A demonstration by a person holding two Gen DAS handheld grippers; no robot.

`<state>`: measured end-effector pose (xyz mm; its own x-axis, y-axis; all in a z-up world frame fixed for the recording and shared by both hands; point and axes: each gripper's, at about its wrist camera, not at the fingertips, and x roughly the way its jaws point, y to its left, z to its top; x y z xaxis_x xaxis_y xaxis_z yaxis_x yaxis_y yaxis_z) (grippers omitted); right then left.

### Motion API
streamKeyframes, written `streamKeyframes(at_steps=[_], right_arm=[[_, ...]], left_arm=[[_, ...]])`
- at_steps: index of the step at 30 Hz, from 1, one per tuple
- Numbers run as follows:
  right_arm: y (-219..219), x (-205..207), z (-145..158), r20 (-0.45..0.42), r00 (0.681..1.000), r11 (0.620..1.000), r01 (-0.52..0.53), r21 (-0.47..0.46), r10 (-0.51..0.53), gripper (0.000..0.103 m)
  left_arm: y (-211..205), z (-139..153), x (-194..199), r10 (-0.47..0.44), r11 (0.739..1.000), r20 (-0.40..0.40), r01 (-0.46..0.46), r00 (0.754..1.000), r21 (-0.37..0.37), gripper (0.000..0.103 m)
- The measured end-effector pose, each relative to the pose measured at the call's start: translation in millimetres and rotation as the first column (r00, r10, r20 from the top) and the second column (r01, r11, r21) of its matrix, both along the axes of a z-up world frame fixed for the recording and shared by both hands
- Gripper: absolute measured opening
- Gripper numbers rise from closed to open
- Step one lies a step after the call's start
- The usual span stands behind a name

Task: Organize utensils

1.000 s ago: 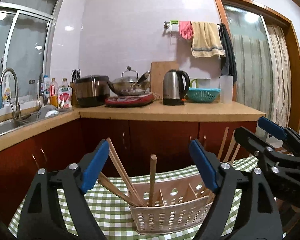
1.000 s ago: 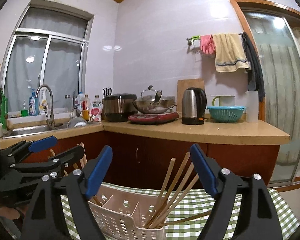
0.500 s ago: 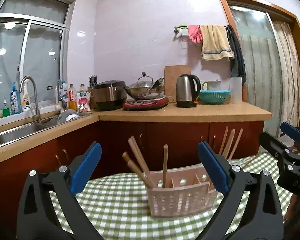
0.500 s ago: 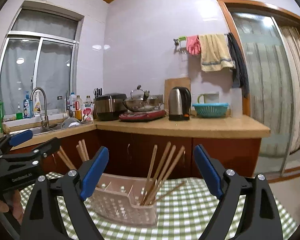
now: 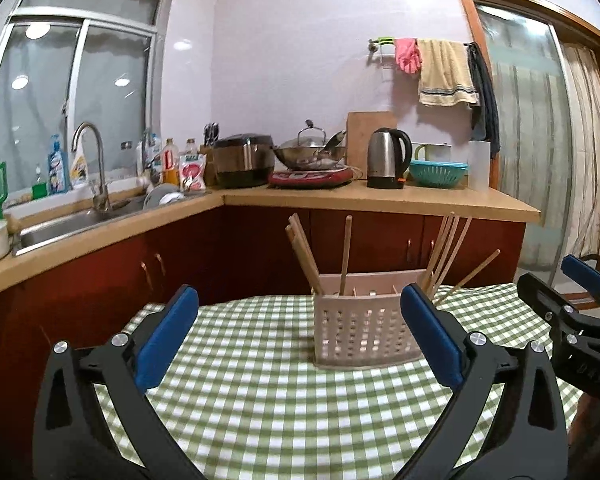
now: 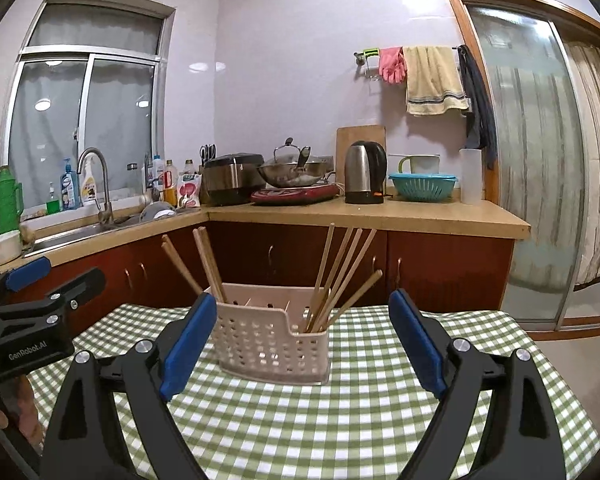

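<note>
Both grippers are pulling back from the utensil basket (image 5: 364, 328), which was sitting right under their fingers a second ago. It is now standing ahead of the left gripper (image 5: 298, 332) and right gripper (image 6: 302, 340) on the checked tablecloth (image 6: 340, 420), both gaping wide and empty, with the chopsticks (image 6: 340, 276) standing inside.

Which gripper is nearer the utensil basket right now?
Right gripper, narrowly: the utensil basket looms slightly larger just ahead of it. Left gripper sits a little farther back. Both are open and empty.
</note>
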<state>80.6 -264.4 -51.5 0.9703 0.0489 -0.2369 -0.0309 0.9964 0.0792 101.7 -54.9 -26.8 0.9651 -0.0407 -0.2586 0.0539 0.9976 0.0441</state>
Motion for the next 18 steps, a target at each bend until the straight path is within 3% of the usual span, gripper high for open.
streamKeyframes(at_steps=[5, 18], right_arm=[[-0.9, -19.8, 9.1, -0.002, 1.000, 1.000, 0.009, 0.008, -0.009, 0.085], [4.1, -55.7, 29.2, 0.035, 0.999, 1.000, 0.012, -0.025, -0.011, 0.086]], left_arm=[[6.1, 4.3, -18.6, 0.032, 0.999, -0.021, -0.032, 0.999, -0.001, 0.099], [22.3, 24.7, -66.6, 0.044, 0.999, 0.018, -0.043, 0.999, -0.025, 0.099]])
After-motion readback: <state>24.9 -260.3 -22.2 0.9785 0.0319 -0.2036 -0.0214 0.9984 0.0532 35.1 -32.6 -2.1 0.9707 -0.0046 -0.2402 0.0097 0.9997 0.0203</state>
